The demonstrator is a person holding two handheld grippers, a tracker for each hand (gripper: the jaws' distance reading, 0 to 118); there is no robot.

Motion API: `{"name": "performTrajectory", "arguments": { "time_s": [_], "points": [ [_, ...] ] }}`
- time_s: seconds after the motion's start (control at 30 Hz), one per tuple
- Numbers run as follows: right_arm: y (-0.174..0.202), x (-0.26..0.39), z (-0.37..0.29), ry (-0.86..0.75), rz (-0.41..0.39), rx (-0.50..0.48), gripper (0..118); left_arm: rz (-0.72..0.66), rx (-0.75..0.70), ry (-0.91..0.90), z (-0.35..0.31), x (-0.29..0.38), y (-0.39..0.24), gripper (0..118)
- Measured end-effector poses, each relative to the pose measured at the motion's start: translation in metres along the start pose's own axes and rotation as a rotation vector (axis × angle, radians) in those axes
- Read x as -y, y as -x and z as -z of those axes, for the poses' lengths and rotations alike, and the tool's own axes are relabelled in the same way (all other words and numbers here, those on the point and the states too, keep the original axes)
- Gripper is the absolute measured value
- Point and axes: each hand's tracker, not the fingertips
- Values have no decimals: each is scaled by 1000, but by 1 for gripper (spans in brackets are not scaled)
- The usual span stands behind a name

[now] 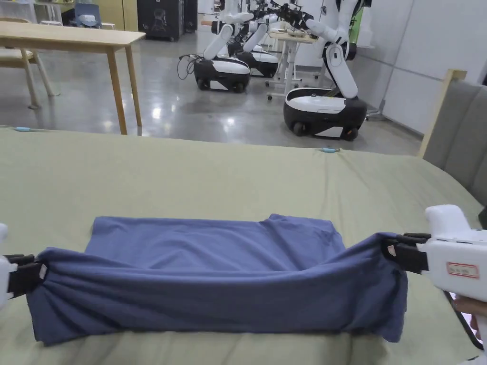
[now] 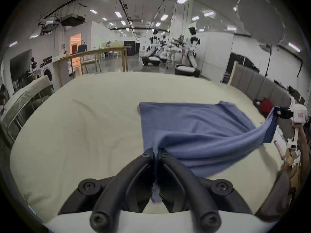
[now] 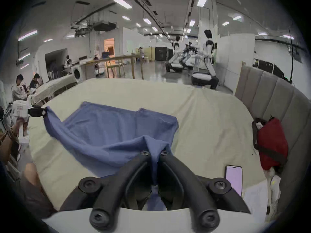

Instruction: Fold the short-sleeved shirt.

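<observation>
blue shirt (image 1: pixel 214 266) lies on the green bed sheet (image 1: pixel 190 180), near edge lifted off it and stretched betw both grippers, far half flat on sheet. left gripper (image 2: pixel 156 150) clamped on shirt's left end, cloth bunched thru jaws. right gripper (image 3: pixel 155 153) pinching shirt's right end, same way. fabric looks light, soft, droopy, sags in the middle; prob needs even tension, grip at the corners. phone (image 3: pixel 234 179) on sheet just right of shirt.

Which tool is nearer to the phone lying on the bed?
Right. The right tool grips the blue shirt with the phone just beside it; the left tool holds the shirt's opposite end, far across the bed.
</observation>
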Motion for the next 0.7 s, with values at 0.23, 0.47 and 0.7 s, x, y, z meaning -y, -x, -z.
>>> {"name": "performTrajectory", "arguments": {
  "time_s": [0.23,0.47,0.7],
  "points": [
    [-9,44,147,304,-4,81,6,64,-61,228,108,22,-9,3],
    [-23,45,138,250,81,63,31,29,-68,193,98,23,-5,19],
    [-16,51,-25,27,98,51,108,-34,-11,35,-9,37,9,116]
  ]
}}
